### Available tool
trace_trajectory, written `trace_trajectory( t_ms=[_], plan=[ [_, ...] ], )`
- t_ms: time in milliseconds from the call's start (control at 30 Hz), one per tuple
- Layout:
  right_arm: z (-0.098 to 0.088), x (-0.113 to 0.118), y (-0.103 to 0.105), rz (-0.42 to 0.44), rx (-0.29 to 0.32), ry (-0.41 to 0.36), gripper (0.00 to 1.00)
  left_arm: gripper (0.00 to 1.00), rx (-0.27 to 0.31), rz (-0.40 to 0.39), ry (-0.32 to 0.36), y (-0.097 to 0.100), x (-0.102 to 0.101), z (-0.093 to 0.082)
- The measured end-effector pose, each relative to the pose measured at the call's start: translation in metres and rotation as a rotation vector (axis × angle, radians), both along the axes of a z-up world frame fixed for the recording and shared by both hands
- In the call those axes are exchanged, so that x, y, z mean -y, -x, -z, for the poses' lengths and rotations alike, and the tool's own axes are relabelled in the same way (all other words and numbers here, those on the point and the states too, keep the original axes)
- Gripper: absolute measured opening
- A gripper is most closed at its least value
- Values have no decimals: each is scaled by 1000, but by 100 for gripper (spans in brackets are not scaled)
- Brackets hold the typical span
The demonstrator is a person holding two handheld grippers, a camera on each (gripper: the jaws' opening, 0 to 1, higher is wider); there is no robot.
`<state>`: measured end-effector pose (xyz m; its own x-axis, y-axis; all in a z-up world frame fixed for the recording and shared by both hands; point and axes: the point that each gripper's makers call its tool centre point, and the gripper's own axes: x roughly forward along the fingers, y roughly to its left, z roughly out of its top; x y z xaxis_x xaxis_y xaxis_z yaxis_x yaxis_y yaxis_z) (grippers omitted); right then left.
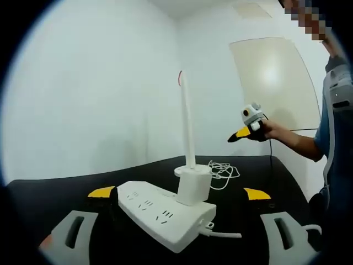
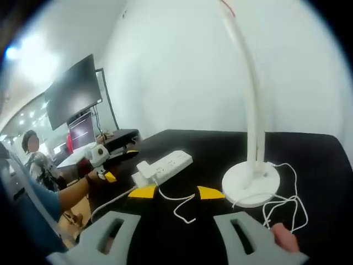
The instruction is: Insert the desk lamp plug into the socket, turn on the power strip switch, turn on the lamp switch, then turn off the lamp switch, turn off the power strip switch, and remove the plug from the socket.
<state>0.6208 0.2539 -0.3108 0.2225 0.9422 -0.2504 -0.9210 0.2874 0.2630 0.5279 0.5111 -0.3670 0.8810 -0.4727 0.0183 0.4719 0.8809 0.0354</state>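
Just ahead of the left gripper [image 1: 179, 194], between its wide, empty jaws: white plastic power strip [image 1: 165, 212], long axis running slantwise across the gap, glossy and slab-like. Behind it, lamp [image 1: 189, 138], thin matte white stalk on a round base. Right gripper [image 2: 177, 193] also spread wide and empty, lamp base just beyond its right jaw, thin cord [image 2: 284, 199] coiled beside. Plug itself hard to pick out. Left gripper nearer the strip.

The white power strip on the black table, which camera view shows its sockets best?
The left gripper view: the white power strip lies close, socket holes facing the camera. In the right gripper view the strip is farther, smaller, and its sockets are hard to make out.
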Motion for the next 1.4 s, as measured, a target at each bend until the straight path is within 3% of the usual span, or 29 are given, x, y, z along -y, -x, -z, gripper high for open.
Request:
trace_trajectory(
  t_ms=[400,667,1167,1400],
  plan=[
    [-8,14,-36,16,1,-69,28,85,-22,13,25,-2,4,12],
    [0,15,-65,31,9,-102,28,83,-19,8,62,1,1,11],
    [26,6,-108,4,2,-114,28,83,-41,5,54,2,1,16],
    [31,0,-124,-21,40,-115,30,82,-45,7,54,1,0,17]
  ],
)
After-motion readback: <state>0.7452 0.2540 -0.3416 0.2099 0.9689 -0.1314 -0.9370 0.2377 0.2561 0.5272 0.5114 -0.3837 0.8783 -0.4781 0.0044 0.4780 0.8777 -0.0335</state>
